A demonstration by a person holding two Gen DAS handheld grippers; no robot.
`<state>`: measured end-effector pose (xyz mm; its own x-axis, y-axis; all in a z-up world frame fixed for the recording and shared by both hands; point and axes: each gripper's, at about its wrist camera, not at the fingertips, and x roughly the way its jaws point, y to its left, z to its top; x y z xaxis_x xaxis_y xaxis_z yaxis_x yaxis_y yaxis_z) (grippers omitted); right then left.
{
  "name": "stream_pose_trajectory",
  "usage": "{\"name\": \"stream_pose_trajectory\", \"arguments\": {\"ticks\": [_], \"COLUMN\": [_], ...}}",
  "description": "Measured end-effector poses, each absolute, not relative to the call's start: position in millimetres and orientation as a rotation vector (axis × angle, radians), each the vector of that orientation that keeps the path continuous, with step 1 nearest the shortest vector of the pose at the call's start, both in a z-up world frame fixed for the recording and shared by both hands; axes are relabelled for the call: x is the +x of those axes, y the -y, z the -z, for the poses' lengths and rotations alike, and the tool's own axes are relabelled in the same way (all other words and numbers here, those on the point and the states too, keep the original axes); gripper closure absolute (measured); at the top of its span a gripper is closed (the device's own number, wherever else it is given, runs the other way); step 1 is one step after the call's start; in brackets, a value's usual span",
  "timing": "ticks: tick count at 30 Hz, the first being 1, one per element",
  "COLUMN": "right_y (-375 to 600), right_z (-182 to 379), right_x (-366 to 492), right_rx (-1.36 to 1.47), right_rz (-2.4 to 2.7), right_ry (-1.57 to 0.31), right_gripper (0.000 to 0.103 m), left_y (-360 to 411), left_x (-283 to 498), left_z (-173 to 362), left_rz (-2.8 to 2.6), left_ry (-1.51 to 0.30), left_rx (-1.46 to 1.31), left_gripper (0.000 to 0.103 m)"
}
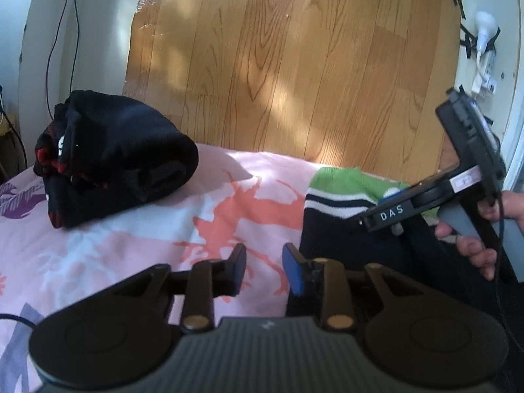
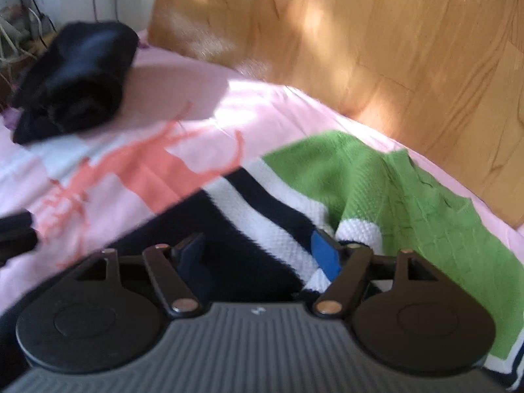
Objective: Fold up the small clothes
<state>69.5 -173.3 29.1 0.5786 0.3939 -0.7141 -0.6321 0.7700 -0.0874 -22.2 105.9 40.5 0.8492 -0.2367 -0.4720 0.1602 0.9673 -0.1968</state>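
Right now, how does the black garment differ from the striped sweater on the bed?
The black garment is bundled into a compact roll; the striped sweater lies spread out, unfolded. The black garment is dark with small red bits; the striped sweater is green, white and navy. The black garment sits alone, while the right hand-held gripper hangs open over the striped sweater. Both rest on the pink bedspread.

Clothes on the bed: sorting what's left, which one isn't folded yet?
The green striped garment, spread flat by the right gripper; the black one is bundled.
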Motion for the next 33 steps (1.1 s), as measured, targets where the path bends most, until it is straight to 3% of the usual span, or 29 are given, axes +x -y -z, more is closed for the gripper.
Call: {"name": "stream_pose_trajectory", "arguments": {"ticks": [3, 6, 8, 10, 14, 18, 22, 25, 27, 33], "right_y": [180.9, 183.6, 181.0, 173.7, 166.5, 165.4, 154.4, 164.7, 178.5, 220.5], "right_z": [-27.2, -25.0, -28.1, -33.9, -52.1, -63.3, -32.5, -39.3, -54.5, -85.8], "right_x": [78.8, 89.7, 87.4, 82.9, 80.1, 104.8, 141.8, 133.7, 127.9, 137.5], "right_rx": [-0.309, -0.227, -0.220, -0.239, -0.139, 0.145, 0.274, 0.215, 0.207, 0.242], "right_rz": [-0.593, -0.596, -0.607, -0.609, -0.726, -0.818, -0.837, -0.835, -0.808, -0.699], "right_ry": [-0.796, -0.864, -0.855, -0.843, -0.787, -0.762, -0.979, -0.930, -0.845, -0.728], "right_gripper": [0.020, 0.021, 0.037, 0.084, 0.085, 0.085, 0.077, 0.077, 0.066, 0.065], "left_y": [-110.0, -110.8, -111.1, -112.0, -121.1, -133.9, -137.5, -135.9, -128.3, -107.5], "left_x": [-25.4, -27.6, -32.8, -40.4, -56.4, -61.9, -56.5, -46.4, -36.5, -16.7], "left_z": [-41.3, -42.6, -45.6, -50.5, -62.4, -71.0, -72.1, -67.2, -61.7, -40.8], "left_rz": [0.219, 0.231, 0.245, 0.255, 0.239, 0.217, 0.216, 0.259, 0.292, 0.279], "left_ry": [-0.490, -0.471, -0.449, -0.425, -0.380, -0.367, -0.391, -0.436, -0.492, -0.657], "left_rx": [-0.178, -0.188, -0.186, -0.180, -0.185, -0.233, -0.244, -0.262, -0.254, -0.167], "left_gripper": [0.076, 0.076, 0.076, 0.076, 0.074, 0.072, 0.060, 0.049, 0.049, 0.053]}}
